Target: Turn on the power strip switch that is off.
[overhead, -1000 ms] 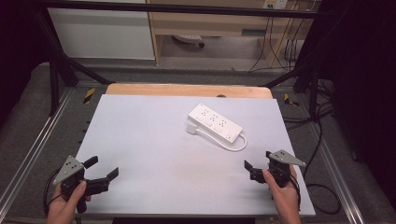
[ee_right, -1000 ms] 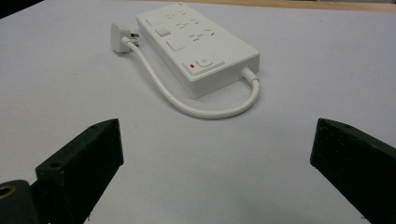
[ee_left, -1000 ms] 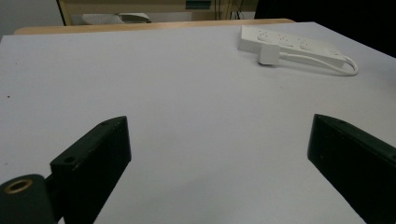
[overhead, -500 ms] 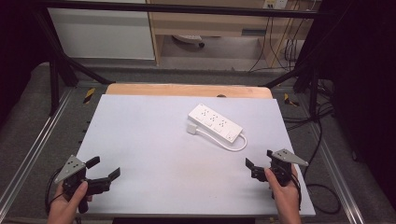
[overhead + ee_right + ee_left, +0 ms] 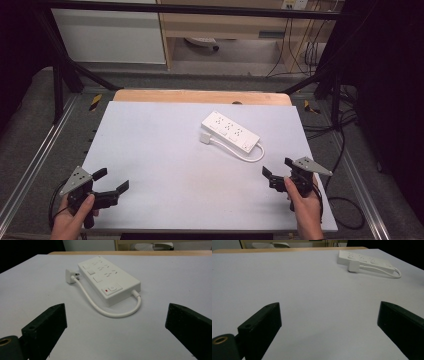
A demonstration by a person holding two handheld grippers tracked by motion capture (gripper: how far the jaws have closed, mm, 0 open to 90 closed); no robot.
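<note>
— What is closest to us?

— Two hands hold claws at the near edge of the white table (image 5: 165, 150). The left gripper (image 5: 111, 183) has its jaws wide apart, with nothing between them. The right gripper (image 5: 278, 172) is wide too, and holds nothing.

— Where is the power strip?

— The white power strip (image 5: 231, 131) lies flat farther back, right of the middle, near the right gripper. Its short cord (image 5: 100, 307) curls round to a white plug (image 5: 69, 276) lying beside it.

Power strip (image 5: 231, 131) lies on table (image 5: 165, 150), right of centre, toward far edge. Its plug (image 5: 205, 137) rests just beside its left end, cable (image 5: 245, 155) looping along near side. Left gripper (image 5: 111, 181) at near-left corner, right gripper (image 5: 278, 169) at near-right, strip ahead of it.
</note>
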